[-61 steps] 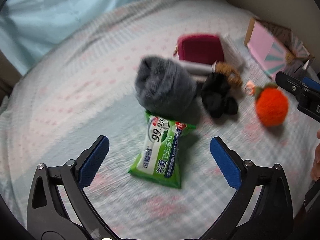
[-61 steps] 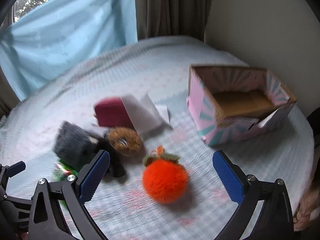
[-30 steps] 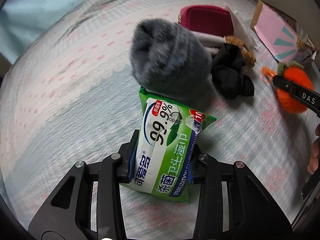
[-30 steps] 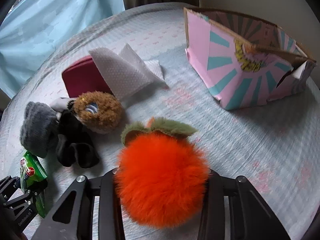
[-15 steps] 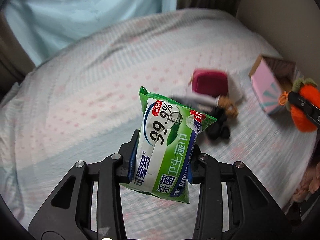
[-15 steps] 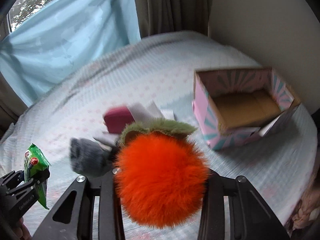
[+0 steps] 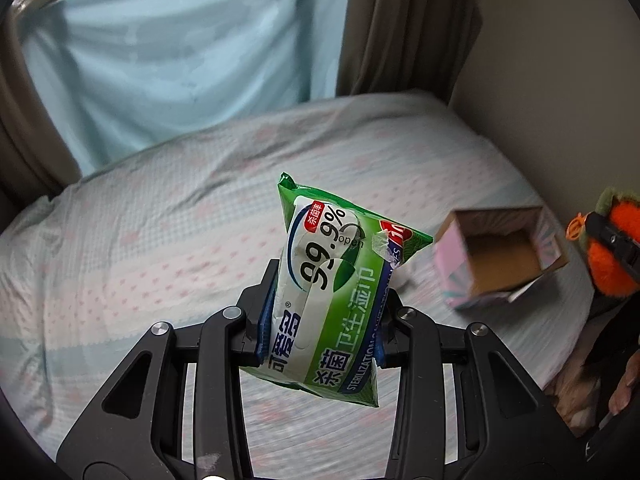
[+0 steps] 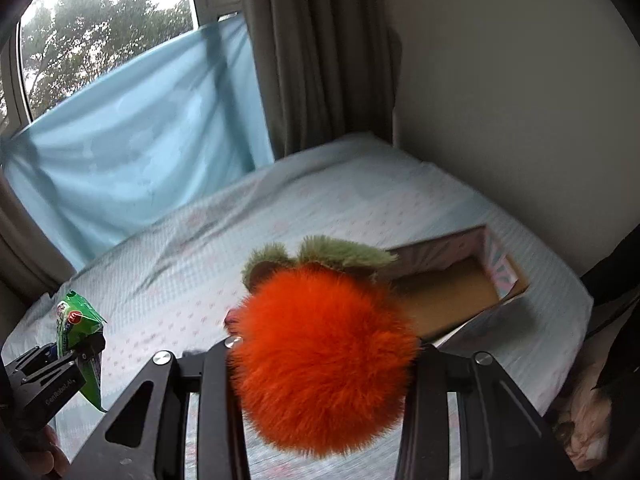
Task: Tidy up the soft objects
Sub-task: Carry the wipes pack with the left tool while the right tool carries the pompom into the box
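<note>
Wipes and a plush toy are what you carry. Your open cardboard box sits on the bed near the wall corner, its outside pink with teal rays, its inside plain brown card. From the left wrist view the floor of the box looks bare; from the right wrist view the plush toy covers part of the near side, so you cannot tell whether anything lies in that corner.

Your left gripper is clenched on the green wipes pack, its blue pads pressing the two long edges of the lower half. The pack stands roughly upright between the jaws, held up over the bedspread and clear of it. It is a soft green and white pouch printed with "99.9%", a white resealable flap marked "open", a red patch at the upper right corner, and white Chinese characters down the front. The right wrist view shows the same pack edge on at the far left, in the left gripper.

Your right gripper is clamped on the orange plush ball, whose fur bulges out over both jaws and hides the pads. It is a round, bright orange, long-haired toy topped with fuzzy olive-green leaves. It hangs in the air in front of the box. The left wrist view catches it at the right edge, beside the box.
</note>
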Motion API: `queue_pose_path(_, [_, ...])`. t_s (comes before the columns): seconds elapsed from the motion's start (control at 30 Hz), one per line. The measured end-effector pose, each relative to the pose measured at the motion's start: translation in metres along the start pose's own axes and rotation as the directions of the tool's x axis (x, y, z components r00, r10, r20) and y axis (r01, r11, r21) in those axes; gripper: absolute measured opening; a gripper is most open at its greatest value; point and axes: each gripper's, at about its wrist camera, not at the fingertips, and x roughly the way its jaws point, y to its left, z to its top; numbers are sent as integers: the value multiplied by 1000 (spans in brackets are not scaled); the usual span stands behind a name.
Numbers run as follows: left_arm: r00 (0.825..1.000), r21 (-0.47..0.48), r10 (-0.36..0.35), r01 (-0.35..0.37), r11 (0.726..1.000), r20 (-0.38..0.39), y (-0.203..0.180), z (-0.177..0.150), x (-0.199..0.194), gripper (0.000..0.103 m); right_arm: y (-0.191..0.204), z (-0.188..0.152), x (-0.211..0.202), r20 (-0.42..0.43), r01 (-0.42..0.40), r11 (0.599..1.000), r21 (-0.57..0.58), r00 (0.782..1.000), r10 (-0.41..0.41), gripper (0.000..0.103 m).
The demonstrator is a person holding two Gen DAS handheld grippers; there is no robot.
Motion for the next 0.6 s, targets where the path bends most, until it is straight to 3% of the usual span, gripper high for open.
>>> queue_pose_path(0.13, [1000, -18, -14, 14, 1000, 16, -47, 24, -3, 33, -35, 24, 2, -14, -6, 1000, 2, 1000, 6, 35])
queue_pose_path(0.3, [999, -6, -28, 28, 1000, 21, -134, 46, 14, 33, -95, 48, 23, -43, -25, 999, -37, 999, 23, 35])
queue_pose_path(0.6, [993, -8, -56, 56, 998, -104, -275, 56, 94, 33, -191, 71, 94, -173, -80, 996, -50, 982, 70, 35])
